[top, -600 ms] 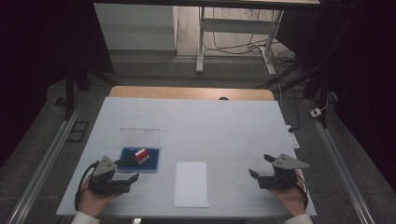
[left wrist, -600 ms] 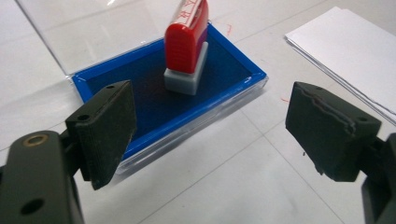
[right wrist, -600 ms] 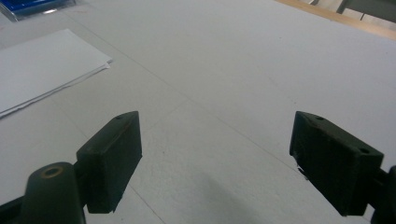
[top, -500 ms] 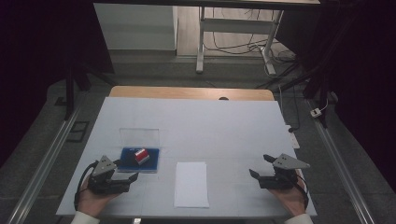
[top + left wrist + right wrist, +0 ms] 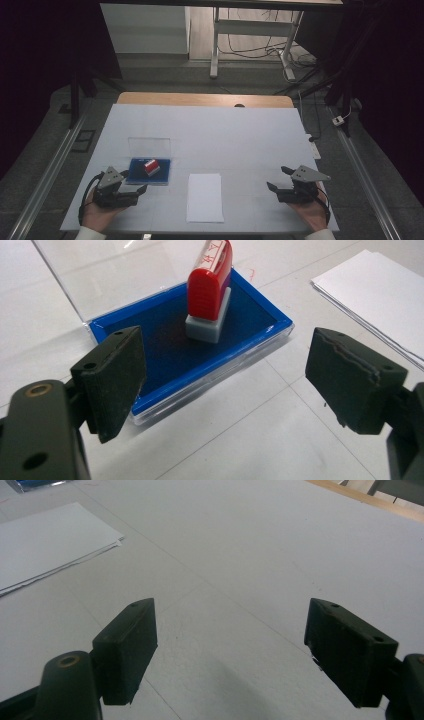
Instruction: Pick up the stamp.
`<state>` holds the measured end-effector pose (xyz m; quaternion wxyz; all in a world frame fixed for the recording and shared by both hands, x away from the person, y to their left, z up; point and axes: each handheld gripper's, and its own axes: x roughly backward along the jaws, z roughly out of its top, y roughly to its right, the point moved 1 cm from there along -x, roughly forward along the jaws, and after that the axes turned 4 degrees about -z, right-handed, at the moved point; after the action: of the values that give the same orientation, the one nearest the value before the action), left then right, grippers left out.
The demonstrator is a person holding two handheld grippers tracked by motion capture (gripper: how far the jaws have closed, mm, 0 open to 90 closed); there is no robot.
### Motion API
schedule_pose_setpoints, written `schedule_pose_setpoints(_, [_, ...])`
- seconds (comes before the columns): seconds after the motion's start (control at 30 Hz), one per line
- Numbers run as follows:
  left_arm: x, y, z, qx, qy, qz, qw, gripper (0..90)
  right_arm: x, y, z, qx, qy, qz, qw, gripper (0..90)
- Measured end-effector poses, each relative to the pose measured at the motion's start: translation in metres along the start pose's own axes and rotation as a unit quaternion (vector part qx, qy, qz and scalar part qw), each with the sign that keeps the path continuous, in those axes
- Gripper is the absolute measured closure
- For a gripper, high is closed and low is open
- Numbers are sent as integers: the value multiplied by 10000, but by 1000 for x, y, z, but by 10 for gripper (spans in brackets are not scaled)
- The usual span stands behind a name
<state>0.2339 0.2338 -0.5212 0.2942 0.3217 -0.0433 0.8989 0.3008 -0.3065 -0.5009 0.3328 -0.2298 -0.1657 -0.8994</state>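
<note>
White sheeting covered the table (image 5: 240, 135), with a strip of bare wood along its far edge and dark floor, cables and a metal frame beyond. Near the front left, an ink pad (image 5: 148, 171) lay open in its blue tray, its clear lid (image 5: 149, 148) standing up at the far side. On the pad stood a red stamp (image 5: 151, 166) on a grey base, tilted a little.

In the high view, the left tongs (image 5: 141, 189) rested low over the table in the person's left hand (image 5: 100, 212), their tips pointing toward 3 o'clock. The ink pad sat just beside them at about 12 o'clock, its near edge close to the tips but not touching. In the left gripper view the left tongs stood wide apart with nothing between the pads; the blue tray (image 5: 190, 347) lay just ahead, at 11 o'clock from the gap, partly behind the left pad, and the stamp (image 5: 210, 290) rose at 12 o'clock, beyond the reach of the pads.

A stack of white paper (image 5: 205, 196) lay between the two hands, at 3 o'clock from the left tongs. The right tongs (image 5: 280, 179), held in the right hand (image 5: 310, 210) at the front right, pointed toward 10 o'clock, well apart from the ink pad. Their pads also stood wide apart over bare sheeting, with the paper (image 5: 45, 545) at 10 o'clock in the right gripper view.
</note>
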Motion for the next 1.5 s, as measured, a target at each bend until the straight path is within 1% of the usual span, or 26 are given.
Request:
schedule_pose_setpoints(0.1, [1,-1,0,-15,14,23,10000,165,0,0,0,28,-15,-1,10000,214])
schedule_pose_setpoints(0.23, [2,-1,2,-57,8,3,10000,166,0,0,0,34,-9,-3,10000,219])
schedule_pose_setpoints(0.27, [3,-1,3,-88,8,7,10000,168,1,-1,0,45,-22,-32,10000,221])
schedule_pose_setpoints(0.33, [6,-1,9,-132,61,9,9999,173,1,-1,0,45,-4,-16,10000,223])
schedule_pose_setpoints(0.5, [8,-1,13,-149,75,-22,9999,176,0,-2,0,86,-66,-44,9999,225])
schedule_pose_setpoints(0.67, [9,1,19,-220,-15,-44,9997,181,-1,-3,0,75,-68,-30,9999,226])
schedule_pose_setpoints(0.7, [9,1,22,-241,-32,-87,9997,185,-1,-3,0,86,-80,-28,9999,226])
schedule_pose_setpoints(0.73, [9,1,22,-241,-32,-87,9997,187,-1,-3,0,88,-92,-29,9999,227])
schedule_pose_setpoints(0.87, [9,0,31,-275,-93,-168,9994,193,-2,-3,0,77,-93,-26,9999,228])
schedule_pose_setpoints(0.9, [8,1,36,-321,-133,-209,9992,197,-2,-3,0,73,-104,-25,9999,228])
schedule_pose_setpoints(1.03, [4,1,45,-395,-237,-275,9986,203,-2,-4,0,76,-127,-18,9999,229])
schedule_pose_setpoints(1.07, [4,1,45,-395,-237,-275,9986,207,-2,-4,0,87,-127,-20,9999,230])
schedule_pose_setpoints(1.13, [1,1,49,-397,-315,-297,9983,210,-2,-4,0,97,-147,-51,9998,230])
schedule_pose_setpoints(1.17, [-1,1,50,-408,-340,-289,9982,212,-2,-4,0,71,-116,-13,9999,231])
schedule_pose_setpoints(1.27, [-3,1,53,-442,-403,-266,9979,223,-2,-3,-1,52,-128,-23,9999,232])
schedule_pose_setpoints(1.3, [-5,0,56,-472,-457,-289,9974,226,-2,-3,-1,47,-134,-21,9999,232])
schedule_pose_setpoints(1.4, [-8,-1,60,-472,-498,-294,9972,234,-3,-3,0,60,-138,-19,9999,233])
schedule_pose_setpoints(1.43, [-11,-3,65,-480,-550,-336,9968,236,-3,-3,0,66,-134,-21,9999,234])
schedule_pose_setpoints(1.5, [-13,-4,67,-483,-584,-364,9965,247,-2,-3,0,65,-146,-23,9999,234])
